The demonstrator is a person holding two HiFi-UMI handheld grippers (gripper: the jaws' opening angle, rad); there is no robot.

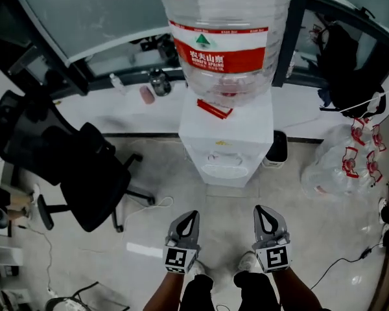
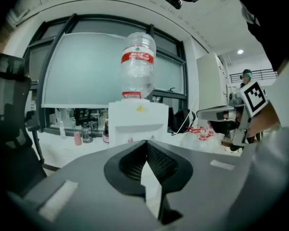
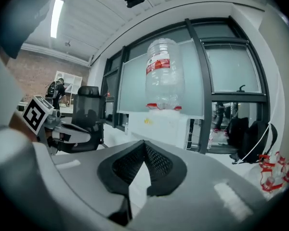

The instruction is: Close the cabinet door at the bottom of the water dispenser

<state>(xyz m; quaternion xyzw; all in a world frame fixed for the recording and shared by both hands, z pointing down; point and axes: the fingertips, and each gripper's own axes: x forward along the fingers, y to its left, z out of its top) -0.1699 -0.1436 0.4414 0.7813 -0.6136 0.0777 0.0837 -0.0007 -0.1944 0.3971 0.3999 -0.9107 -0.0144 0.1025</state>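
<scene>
The white water dispenser (image 1: 227, 141) stands ahead of me against the window, with a large clear bottle (image 1: 223, 37) with a red label on top. From the head view I see only its top and tap panel; the bottom cabinet door is hidden. My left gripper (image 1: 189, 216) and right gripper (image 1: 264, 211) are side by side in front of it, well short of it, both shut with nothing between the jaws. In the left gripper view the dispenser (image 2: 137, 121) rises beyond the shut tips (image 2: 146, 142). In the right gripper view the dispenser (image 3: 159, 126) stands past the shut tips (image 3: 144, 142).
A black office chair (image 1: 65, 167) stands to the left. White plastic bags (image 1: 343, 167) and a black backpack (image 1: 353, 70) are at the right. A small black bin (image 1: 277, 149) sits beside the dispenser. Cables lie on the floor at the left and right.
</scene>
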